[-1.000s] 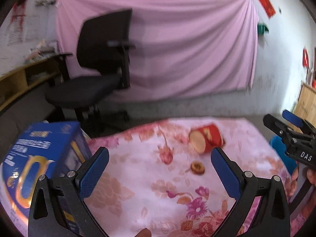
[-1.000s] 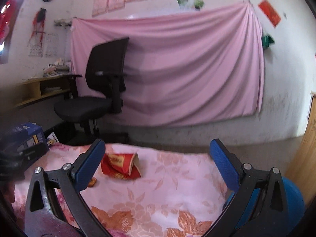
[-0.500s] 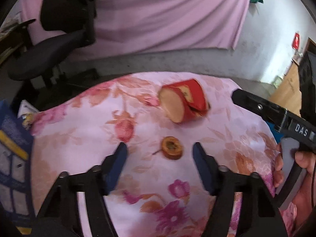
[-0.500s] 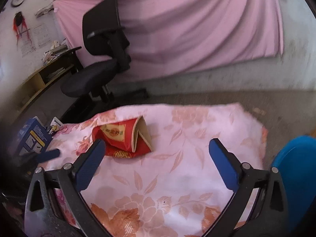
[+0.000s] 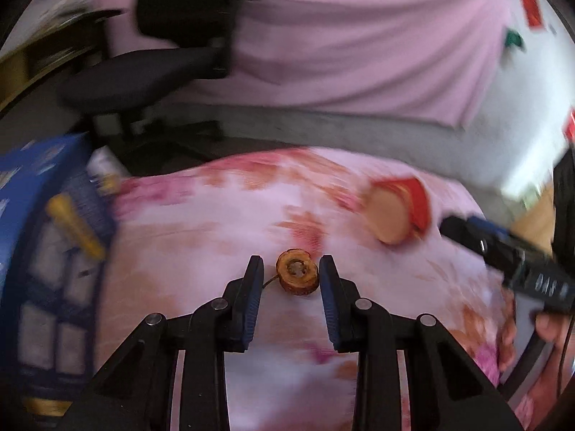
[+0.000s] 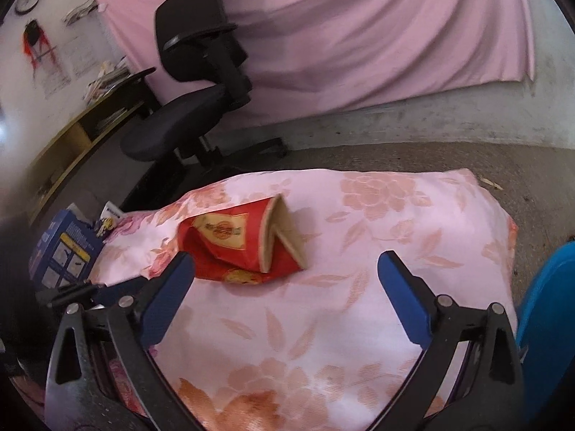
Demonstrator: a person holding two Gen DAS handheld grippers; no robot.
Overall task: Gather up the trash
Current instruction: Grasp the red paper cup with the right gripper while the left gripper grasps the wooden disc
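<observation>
The left gripper (image 5: 290,269) points down at a small round brown scrap (image 5: 297,276) lying on the floral tablecloth (image 5: 201,222). Its jaws have just been closing. The scrap sits between the blue pads, near their tips; a narrow gap shows on each side, so the pads are not pressing on it.

The right gripper (image 6: 285,276) stands wide apart and grasps nothing. The crushed red paper cup (image 6: 244,240) lies on the cloth at 11 o'clock from its fingertips, with its mouth folded flat and a gold emblem on its side; the emblem's writing is too small to read.

Writing: white letters on the right gripper's body (image 5: 532,273), seen in the left wrist view at 3 o'clock, are too blurred to read. The blue printed box (image 6: 64,248) carries diagram panels; its text is illegible.

View differences: only the left wrist view shows the brown scrap. Only the right wrist view shows the wall clock (image 6: 28,0) at 10 o'clock and the blue seat (image 6: 546,316) at 4 o'clock. Both show the black office chair (image 6: 190,107) and pink drape (image 6: 359,28).
</observation>
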